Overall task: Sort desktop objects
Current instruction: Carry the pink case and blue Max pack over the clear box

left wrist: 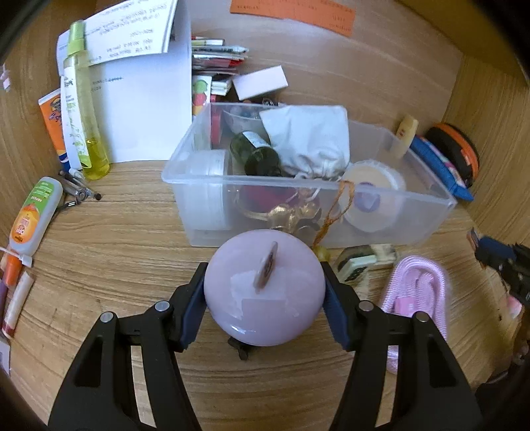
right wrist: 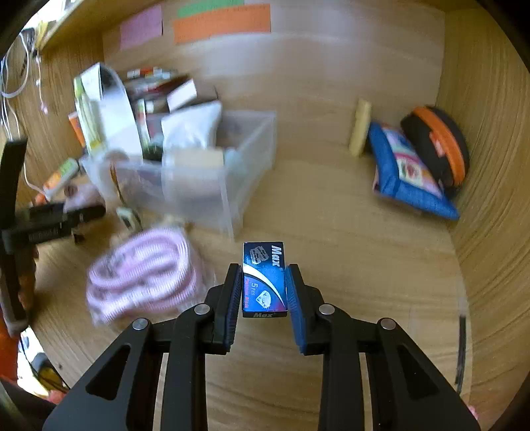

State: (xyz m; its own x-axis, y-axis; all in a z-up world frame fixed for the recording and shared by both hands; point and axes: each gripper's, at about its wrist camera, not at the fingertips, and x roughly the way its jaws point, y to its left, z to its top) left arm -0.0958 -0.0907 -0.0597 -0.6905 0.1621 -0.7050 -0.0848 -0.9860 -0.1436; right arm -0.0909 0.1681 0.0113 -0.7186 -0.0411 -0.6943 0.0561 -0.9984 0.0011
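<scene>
Right wrist view: clear plastic bin (right wrist: 212,185) and pink coiled cord (right wrist: 145,272) smeared by motion blur; bin contents unreadable. Left wrist view: dark small object (left wrist: 240,348) under the lilac round jar (left wrist: 265,291), mostly hidden, possibly a clip. Orange note (left wrist: 291,13) cut by top edge; print too small.

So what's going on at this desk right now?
A person is sorting desk clutter with a hand-held tool in each hand. The left tool is closed on a round pink jar, held just in front of the clear plastic bin that already holds several things. The right tool grips a small blue box above the wooden desk. A coiled pink cord lies on the desk between them.
</scene>
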